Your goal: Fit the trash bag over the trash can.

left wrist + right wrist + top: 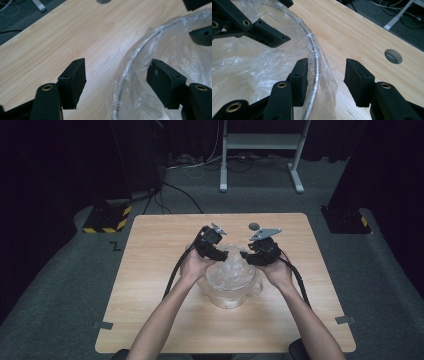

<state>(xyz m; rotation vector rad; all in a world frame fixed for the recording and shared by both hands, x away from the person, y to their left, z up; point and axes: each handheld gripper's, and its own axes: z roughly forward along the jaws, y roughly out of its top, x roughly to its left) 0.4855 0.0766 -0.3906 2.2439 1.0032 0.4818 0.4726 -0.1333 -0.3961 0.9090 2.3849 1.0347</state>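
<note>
A clear container (pixel 227 287) lined with a thin plastic bag (pixel 229 270) stands at the middle of the wooden surface (pixel 150 270), just in front of the person. The left tool (pixel 214 251) sits at the rim's ten o'clock and the right tool (pixel 256 255) at its two o'clock. Both are spread and pinch nothing. In the right gripper view the rim (pixel 314 60) with its folded bag edge runs between the pads (pixel 300 77), nearly along the tool's line. In the left gripper view the rim (pixel 130 65) also lies between the jaws, closer to the right pad (pixel 162 80). I think each tool only has to close to catch the edge.
</note>
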